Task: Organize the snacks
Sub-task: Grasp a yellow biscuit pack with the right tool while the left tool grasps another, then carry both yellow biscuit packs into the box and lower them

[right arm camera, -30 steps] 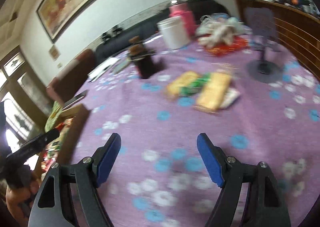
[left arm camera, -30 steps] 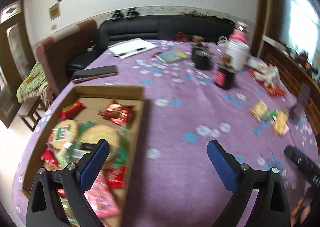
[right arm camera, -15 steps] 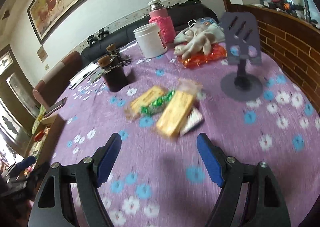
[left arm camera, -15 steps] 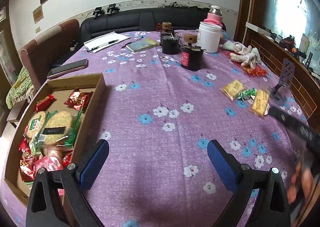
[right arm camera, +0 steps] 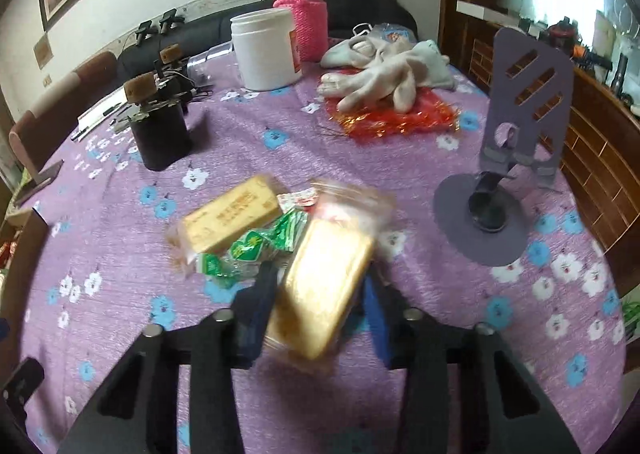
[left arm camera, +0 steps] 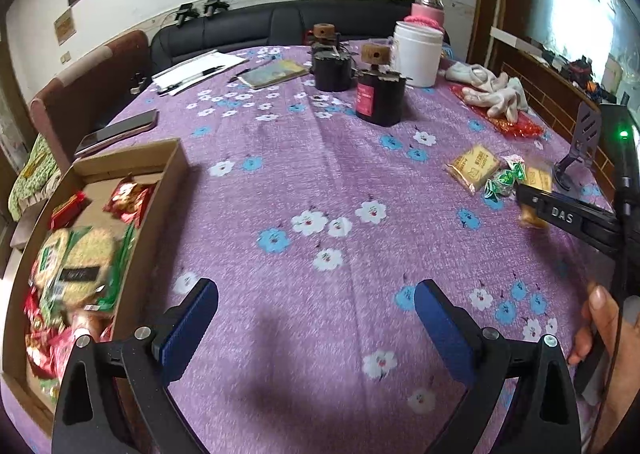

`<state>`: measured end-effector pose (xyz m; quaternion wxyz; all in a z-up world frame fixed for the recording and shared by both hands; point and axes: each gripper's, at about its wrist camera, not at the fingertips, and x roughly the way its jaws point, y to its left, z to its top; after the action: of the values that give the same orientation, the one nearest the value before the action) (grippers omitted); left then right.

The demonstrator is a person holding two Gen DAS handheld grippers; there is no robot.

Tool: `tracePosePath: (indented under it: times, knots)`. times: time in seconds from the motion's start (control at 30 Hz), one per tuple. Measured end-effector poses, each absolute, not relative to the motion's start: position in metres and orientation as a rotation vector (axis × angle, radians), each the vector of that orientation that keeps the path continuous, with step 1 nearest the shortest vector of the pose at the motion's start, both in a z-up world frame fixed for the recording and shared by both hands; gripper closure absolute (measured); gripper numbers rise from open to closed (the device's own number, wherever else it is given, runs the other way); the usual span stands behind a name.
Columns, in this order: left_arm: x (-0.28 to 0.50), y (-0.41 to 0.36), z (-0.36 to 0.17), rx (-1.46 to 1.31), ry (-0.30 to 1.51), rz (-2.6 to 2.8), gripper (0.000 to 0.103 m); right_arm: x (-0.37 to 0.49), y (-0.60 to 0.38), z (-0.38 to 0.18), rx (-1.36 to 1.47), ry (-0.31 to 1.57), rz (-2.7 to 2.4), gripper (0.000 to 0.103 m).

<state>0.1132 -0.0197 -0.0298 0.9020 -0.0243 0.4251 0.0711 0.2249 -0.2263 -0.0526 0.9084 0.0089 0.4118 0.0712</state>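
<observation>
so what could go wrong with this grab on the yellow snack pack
The right hand-held gripper closes on the yellow wrapped snack bar near one end, so its slick wrapper may slip or swing. The green-wrapped candies touch it and may get dragged. The cardboard box is far across the table.

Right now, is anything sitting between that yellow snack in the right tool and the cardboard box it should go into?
Nothing visible blocks it. Between the yellow snack packet, which the right tool grips, and the cardboard box lies only bare purple tablecloth. The dark jar stands further back, off that line.
</observation>
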Motion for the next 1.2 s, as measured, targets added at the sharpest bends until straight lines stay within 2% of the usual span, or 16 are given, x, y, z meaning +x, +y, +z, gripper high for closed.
tracePosePath:
  times: [0.1, 0.23, 0.7, 0.93, 0.97, 1.03, 1.07, 1.2]
  knots:
    - [0.130, -0.030, -0.031, -0.004, 0.892, 0.098, 0.003, 0.216, -0.236, -0.051, 0.045, 0.839, 0.171, 0.074]
    - [0.157, -0.053, -0.030, 0.085, 0.870, 0.007, 0.003, 0.193, -0.250, -0.040, 0.106, 0.803, 0.218, 0.094]
    - [0.258, -0.096, -0.041, 0.161, 0.890, -0.099, 0.003, 0.179, -0.281, -0.042, 0.272, 0.780, 0.318, 0.094]
    - [0.271, -0.136, -0.057, 0.230, 0.911, -0.219, 0.004, 0.179, -0.292, -0.046, 0.335, 0.755, 0.332, 0.094]
    - [0.272, -0.137, -0.057, 0.222, 0.912, -0.222, 0.006, 0.179, -0.293, -0.046, 0.344, 0.750, 0.335, 0.094]
    - [0.279, -0.136, -0.056, 0.171, 0.923, -0.248, 0.020, 0.180, -0.293, -0.047, 0.347, 0.746, 0.336, 0.094]
    - [0.281, -0.135, -0.056, 0.140, 0.928, -0.267, 0.031, 0.180, -0.295, -0.047, 0.355, 0.746, 0.339, 0.094]
    - [0.282, -0.137, -0.053, 0.140, 0.930, -0.273, 0.061, 0.180, -0.301, -0.050, 0.391, 0.743, 0.342, 0.094]
